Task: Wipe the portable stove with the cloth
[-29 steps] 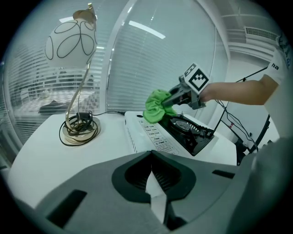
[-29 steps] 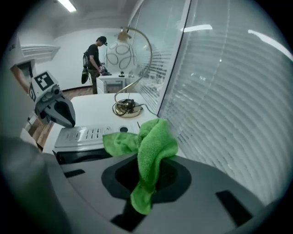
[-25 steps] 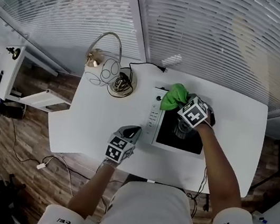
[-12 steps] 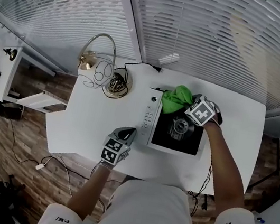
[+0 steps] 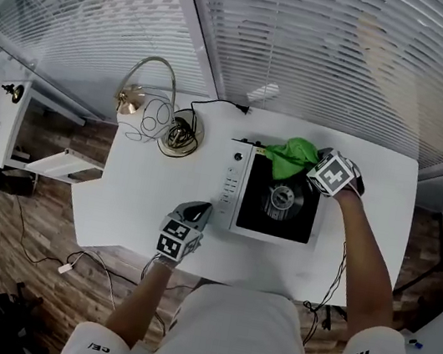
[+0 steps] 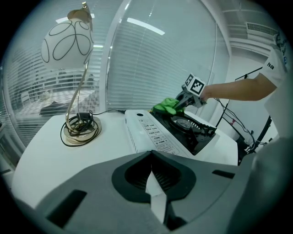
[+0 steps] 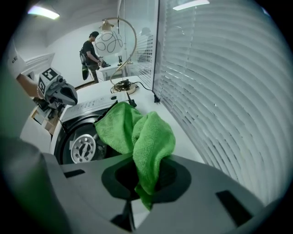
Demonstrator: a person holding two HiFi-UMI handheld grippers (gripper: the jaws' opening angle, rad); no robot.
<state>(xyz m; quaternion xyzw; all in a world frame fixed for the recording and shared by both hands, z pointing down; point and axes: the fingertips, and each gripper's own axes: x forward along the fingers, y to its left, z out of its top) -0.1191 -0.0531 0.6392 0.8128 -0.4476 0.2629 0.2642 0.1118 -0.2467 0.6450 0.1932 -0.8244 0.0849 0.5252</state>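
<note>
Overhead view of a white desk [image 5: 142, 192] beside window blinds. My right gripper [image 5: 318, 160], at upper right of the frame, has its fingers clamped on a bunched fold of the green cloth [image 5: 292, 154]. The cloth lies over the top edge of the portable stove [image 5: 231, 186], just above the round burner [image 5: 283, 198]. My left gripper [image 5: 197, 210] rests on the desk at lower centre, just left of the stove. Its fingers are together, holding nothing.

A lamp [image 5: 134, 97] with a coiled cable [image 5: 174, 134] stands at upper left, apart from the stove.

What could go wrong, in my judgement:
- The loose cloth may snag on the burner's raised metal as I drag it across.
- Only a fold is pinched, so a hard pull could tug it free.
- Nothing braces the stove, so pressing sideways may slide it.
</note>
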